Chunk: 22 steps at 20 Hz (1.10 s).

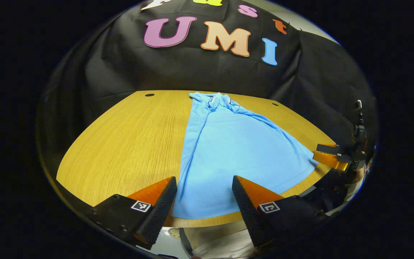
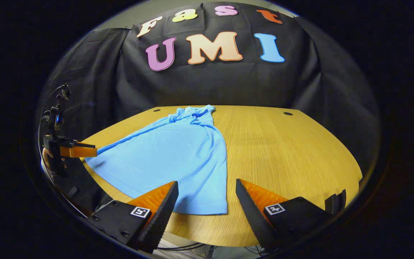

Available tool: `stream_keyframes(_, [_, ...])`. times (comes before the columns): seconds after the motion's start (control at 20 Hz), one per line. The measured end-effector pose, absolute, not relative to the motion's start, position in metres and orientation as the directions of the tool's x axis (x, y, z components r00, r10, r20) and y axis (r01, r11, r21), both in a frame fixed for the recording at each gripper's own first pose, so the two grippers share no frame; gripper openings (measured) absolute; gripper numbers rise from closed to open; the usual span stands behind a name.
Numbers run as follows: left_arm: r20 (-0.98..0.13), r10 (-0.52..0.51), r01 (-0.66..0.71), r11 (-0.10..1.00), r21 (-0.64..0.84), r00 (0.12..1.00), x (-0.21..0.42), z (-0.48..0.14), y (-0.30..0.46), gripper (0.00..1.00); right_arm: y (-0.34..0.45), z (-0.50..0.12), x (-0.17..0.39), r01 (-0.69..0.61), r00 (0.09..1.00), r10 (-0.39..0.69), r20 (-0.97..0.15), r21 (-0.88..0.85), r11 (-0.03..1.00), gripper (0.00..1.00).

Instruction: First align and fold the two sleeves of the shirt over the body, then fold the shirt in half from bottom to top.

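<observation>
Light blue shirt (image 1: 228, 151) lies flat on the wooden surface (image 1: 128, 144), collar toward the black cloth wall, hem at the near edge. Left gripper (image 1: 204, 180) hovers over the hem's near corner, fingers spread, nothing between them. Right gripper (image 2: 207, 183) is likewise spread, poised above the opposite hem corner (image 2: 214, 208). Left gripper view catches the right gripper at the shirt's far side; right gripper view shows bare surface beyond the shirt.
</observation>
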<state>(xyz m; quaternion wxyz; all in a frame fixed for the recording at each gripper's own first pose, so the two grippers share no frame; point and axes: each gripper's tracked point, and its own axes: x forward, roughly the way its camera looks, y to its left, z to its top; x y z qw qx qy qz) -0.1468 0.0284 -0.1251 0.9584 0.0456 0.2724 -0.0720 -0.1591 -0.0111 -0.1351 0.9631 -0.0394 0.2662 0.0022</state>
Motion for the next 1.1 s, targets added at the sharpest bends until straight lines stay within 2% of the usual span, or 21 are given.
stream_keyframes(0.1, [-0.536, -0.107, 0.151, 0.988, 0.038, 0.838, -0.151, -0.13, 0.031, 0.97, -0.008, -0.138, -0.162, -0.025, 0.856, -0.01, -0.517, -0.06, 0.998, 1.0])
stream_keyframes(0.15, [-0.533, -0.09, 0.135, 0.99, 0.047, 0.841, -0.153, -0.13, 0.034, 0.93, -0.006, -0.139, -0.163, -0.026, 0.855, -0.006, -0.519, -0.054, 0.998, 1.0])
stream_keyframes(0.8, [-0.489, 0.01, 0.085, 0.981, 0.173, 0.872, -0.158, -0.144, 0.04, 0.92, 0.008, -0.154, -0.164, -0.063, 0.856, 0.007, -0.518, -0.09, 0.994, 0.99])
stream_keyframes(0.95, [-0.489, -0.007, 0.1, 0.981, 0.163, 0.872, -0.157, -0.146, 0.035, 0.85, 0.015, -0.156, -0.164, -0.083, 0.853, 0.027, -0.522, -0.084, 0.993, 0.89])
stream_keyframes(1.0, [-0.484, -0.017, 0.108, 0.981, 0.159, 0.875, -0.158, -0.145, 0.032, 0.83, 0.018, -0.157, -0.163, -0.085, 0.854, 0.033, -0.52, -0.077, 0.993, 0.88])
stream_keyframes(1.05, [-0.489, -0.03, 0.124, 0.979, 0.162, 0.872, -0.158, -0.146, 0.03, 0.73, 0.019, -0.156, -0.163, -0.084, 0.856, 0.031, -0.516, -0.08, 0.993, 0.75])
stream_keyframes(1.1, [-0.486, -0.044, 0.136, 0.979, 0.155, 0.873, -0.159, -0.145, 0.027, 0.7, 0.024, -0.157, -0.163, -0.097, 0.855, 0.043, -0.516, -0.078, 0.992, 0.71])
